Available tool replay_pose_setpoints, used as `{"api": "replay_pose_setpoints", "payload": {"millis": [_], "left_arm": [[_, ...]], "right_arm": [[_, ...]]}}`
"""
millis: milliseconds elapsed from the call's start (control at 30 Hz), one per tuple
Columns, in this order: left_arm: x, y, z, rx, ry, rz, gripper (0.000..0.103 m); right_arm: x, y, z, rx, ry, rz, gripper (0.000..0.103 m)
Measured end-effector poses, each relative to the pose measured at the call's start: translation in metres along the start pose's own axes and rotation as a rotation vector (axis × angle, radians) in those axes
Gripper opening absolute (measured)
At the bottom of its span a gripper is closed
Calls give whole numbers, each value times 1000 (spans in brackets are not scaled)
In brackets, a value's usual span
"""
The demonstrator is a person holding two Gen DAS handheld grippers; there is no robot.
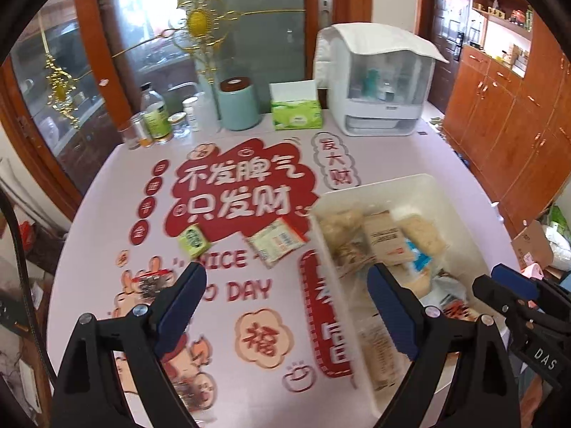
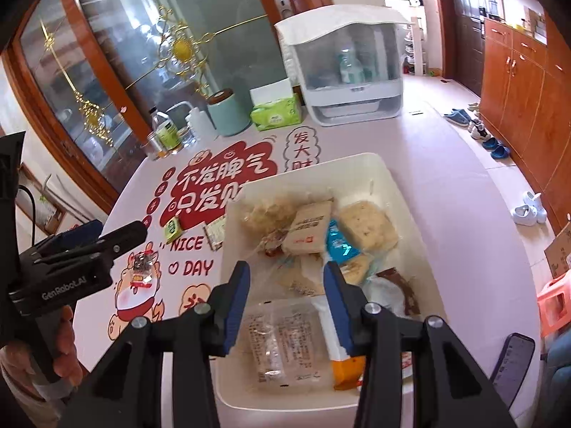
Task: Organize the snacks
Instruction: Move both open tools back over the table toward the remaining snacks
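Note:
A white bin on the pink printed table holds several snack packets, among them a tan packet and a blue packet. Two snacks lie on the table left of the bin: a small green packet and a pale flat packet. My left gripper is open and empty, hovering over the table and the bin's left wall. My right gripper is open and empty above the bin's contents. It also shows in the left wrist view.
At the table's far edge stand jars and bottles, a teal canister, a green tissue pack and a white lidded cabinet. A phone lies at the near right. Wooden cupboards line the right.

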State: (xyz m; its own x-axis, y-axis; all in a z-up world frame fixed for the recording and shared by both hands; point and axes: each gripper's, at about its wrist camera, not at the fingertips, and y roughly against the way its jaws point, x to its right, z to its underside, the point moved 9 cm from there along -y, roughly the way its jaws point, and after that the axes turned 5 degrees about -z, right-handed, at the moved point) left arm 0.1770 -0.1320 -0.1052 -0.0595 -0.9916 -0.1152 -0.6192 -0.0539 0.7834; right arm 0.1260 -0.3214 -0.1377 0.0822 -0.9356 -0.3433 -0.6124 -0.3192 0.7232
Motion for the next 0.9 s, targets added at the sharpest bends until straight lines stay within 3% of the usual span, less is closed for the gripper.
{"api": "replay_pose_setpoints", "payload": {"millis": [367, 500, 700, 900], "left_arm": [[-117, 20, -24, 85, 73, -122, 95], [-159, 10, -35, 95, 116, -148, 96], [-213, -39, -26, 24, 180, -160, 96], [-247, -116, 15, -136, 268, -135, 96]], "right_arm": [[-81, -19, -34, 15, 118, -38, 44], [-126, -29, -64, 25, 193, -60, 53], [-184, -84, -98, -9, 284, -80, 60], [-225, -184, -88, -156, 323, -87, 60]]}}
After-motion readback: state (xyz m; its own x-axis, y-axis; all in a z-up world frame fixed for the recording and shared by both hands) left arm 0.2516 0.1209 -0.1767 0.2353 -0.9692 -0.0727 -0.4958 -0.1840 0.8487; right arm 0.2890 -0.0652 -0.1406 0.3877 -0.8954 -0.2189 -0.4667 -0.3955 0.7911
